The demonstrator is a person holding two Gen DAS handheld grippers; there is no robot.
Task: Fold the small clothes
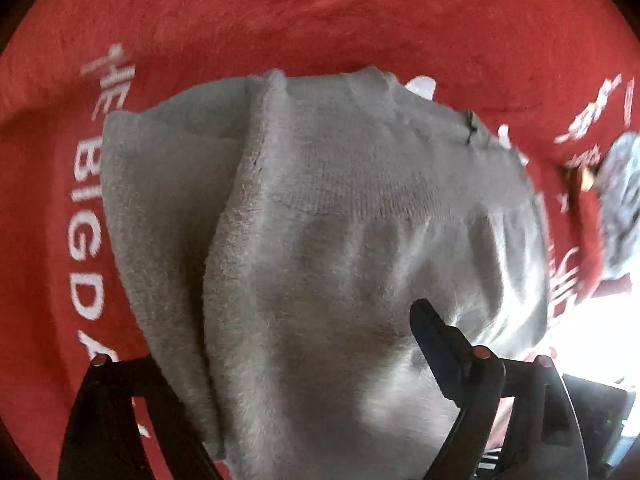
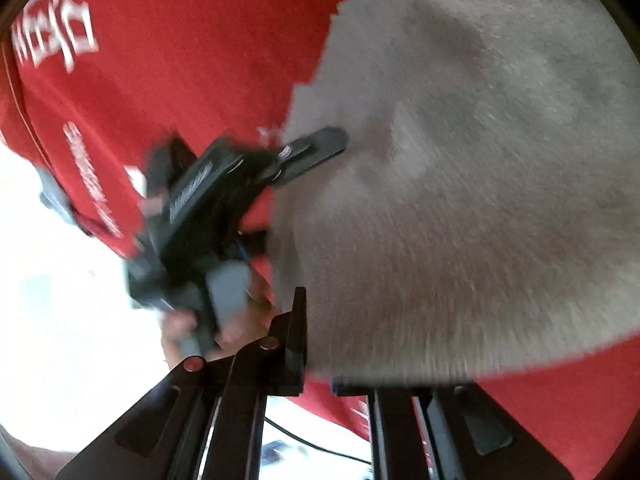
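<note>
A small grey fuzzy garment (image 1: 320, 220) lies over a red cloth with white lettering (image 1: 280, 12). In the left wrist view it drapes over my left gripper (image 1: 312, 360): the right finger (image 1: 432, 332) shows on top of the fabric, the left finger is hidden under it. In the right wrist view the same grey garment (image 2: 480, 180) fills the right side. My right gripper (image 2: 316, 340) pinches its near edge; its left finger (image 2: 298, 328) shows, the right finger is hidden under the fabric. The left gripper (image 2: 316, 148) also shows there, blurred, clamped on the garment's left edge.
The red cloth (image 2: 180, 60) covers the whole work surface. Another grey item (image 1: 620, 208) lies at the right edge of the left wrist view. Bright white floor or light (image 2: 60, 300) lies beyond the cloth's edge, with a dark cable (image 2: 312, 440) below.
</note>
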